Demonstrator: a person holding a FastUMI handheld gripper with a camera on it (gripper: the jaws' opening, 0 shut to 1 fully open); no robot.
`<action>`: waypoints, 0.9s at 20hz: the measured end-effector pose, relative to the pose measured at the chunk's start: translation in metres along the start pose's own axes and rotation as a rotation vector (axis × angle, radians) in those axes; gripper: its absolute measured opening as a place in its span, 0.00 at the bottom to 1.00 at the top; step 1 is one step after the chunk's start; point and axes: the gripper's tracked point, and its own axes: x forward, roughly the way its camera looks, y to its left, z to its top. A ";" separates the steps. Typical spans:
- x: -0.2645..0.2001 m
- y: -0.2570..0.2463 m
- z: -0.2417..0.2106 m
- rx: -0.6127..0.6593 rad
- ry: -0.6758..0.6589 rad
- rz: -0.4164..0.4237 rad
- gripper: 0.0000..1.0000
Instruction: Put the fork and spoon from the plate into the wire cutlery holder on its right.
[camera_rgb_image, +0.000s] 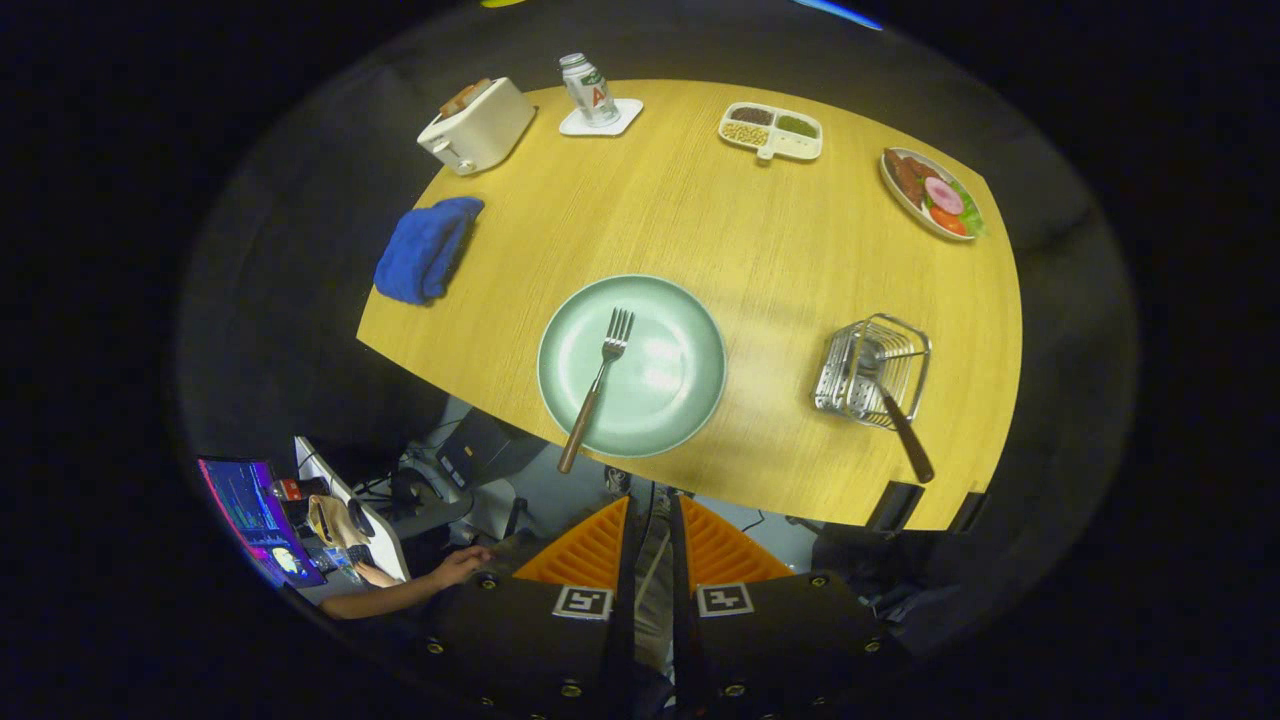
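Beyond the near-closed gripper (650, 515), fork (598, 380).

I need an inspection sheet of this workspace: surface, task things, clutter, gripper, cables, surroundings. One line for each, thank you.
Surface: wooden table, no spill seen.
Job's things: fork on green plate, handle over the rim; spoon already in wire cutlery holder.
Clutter: toaster, bottle on coaster, blue cloth, divided tray, food plate.
Gripper: gripper nearly shut, holding nothing, short of the table.
Cables: some on the floor.
Surroundings: person's hand, monitor.
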 end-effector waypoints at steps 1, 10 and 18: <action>0.009 0.008 -0.004 -0.009 0.019 0.008 0.18; 0.084 0.052 -0.017 -0.013 0.082 0.036 0.27; 0.146 0.076 -0.019 0.083 0.126 0.054 0.33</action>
